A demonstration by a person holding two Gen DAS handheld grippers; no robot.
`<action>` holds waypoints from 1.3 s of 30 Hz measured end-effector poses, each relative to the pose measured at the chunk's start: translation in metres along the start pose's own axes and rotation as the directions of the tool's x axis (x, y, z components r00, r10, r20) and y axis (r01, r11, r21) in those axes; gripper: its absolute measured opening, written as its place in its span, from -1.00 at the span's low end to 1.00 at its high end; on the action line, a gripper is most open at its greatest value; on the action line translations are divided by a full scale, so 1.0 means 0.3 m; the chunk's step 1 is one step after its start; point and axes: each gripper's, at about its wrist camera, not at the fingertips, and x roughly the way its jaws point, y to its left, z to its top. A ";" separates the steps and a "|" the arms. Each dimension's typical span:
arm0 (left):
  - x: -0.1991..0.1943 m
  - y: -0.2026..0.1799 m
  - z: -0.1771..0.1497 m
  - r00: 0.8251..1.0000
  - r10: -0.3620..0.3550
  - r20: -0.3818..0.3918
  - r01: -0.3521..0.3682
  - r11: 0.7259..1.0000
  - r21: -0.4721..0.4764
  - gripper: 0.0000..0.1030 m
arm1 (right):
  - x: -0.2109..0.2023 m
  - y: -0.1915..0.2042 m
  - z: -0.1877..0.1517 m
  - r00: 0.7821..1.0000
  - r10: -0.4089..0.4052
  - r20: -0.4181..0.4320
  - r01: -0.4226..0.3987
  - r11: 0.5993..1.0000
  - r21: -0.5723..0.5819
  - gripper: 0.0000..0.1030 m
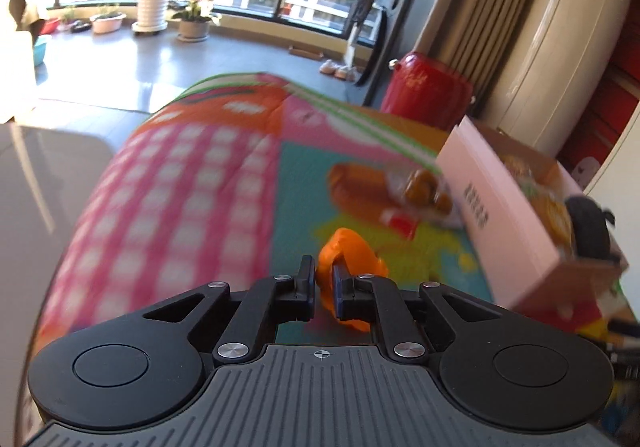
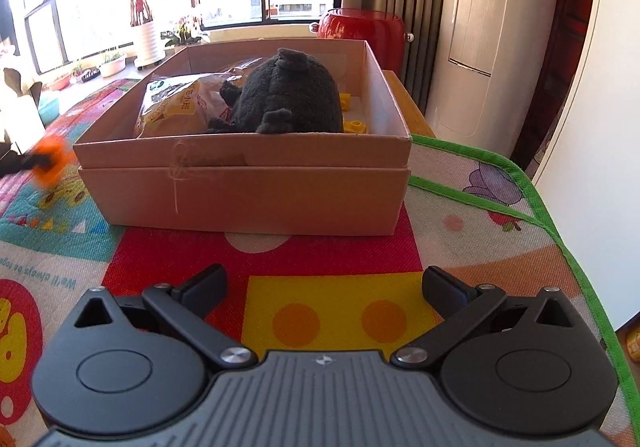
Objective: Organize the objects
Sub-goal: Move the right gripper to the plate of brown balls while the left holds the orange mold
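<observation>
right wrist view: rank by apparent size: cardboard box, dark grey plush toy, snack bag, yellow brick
1. Open cardboard box
2. Dark grey plush toy inside it
3. Crinkly yellow snack bag, partly hidden behind the plush and box wall, so its rank is unsure
4. Small yellow plastic brick

Orange toy (image 1: 344, 251) pinched aloft; cardboard box (image 2: 244, 187) holds black plush (image 2: 288, 91).
</observation>
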 end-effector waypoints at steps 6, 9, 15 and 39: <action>-0.149 0.092 -0.106 1.000 -0.009 0.027 0.011 0.997 -0.076 -0.78 | -0.168 0.175 0.095 0.994 0.109 0.019 -0.105 0.981 -0.161 1.00; -0.171 0.118 -0.124 0.999 -0.021 0.035 0.024 0.996 -0.085 -0.78 | -0.269 0.310 0.210 0.978 0.182 0.100 -0.151 0.954 -0.260 1.00; -0.184 0.136 -0.135 0.998 -0.040 0.045 0.045 0.993 -0.106 -0.78 | -0.175 0.651 0.470 0.985 0.149 0.086 -0.091 0.877 -0.471 1.00; -0.191 0.168 -0.178 0.993 -0.082 0.083 0.095 0.980 -0.177 -0.77 | 0.344 0.920 0.413 0.964 -0.257 -0.065 0.115 0.629 -0.769 -0.08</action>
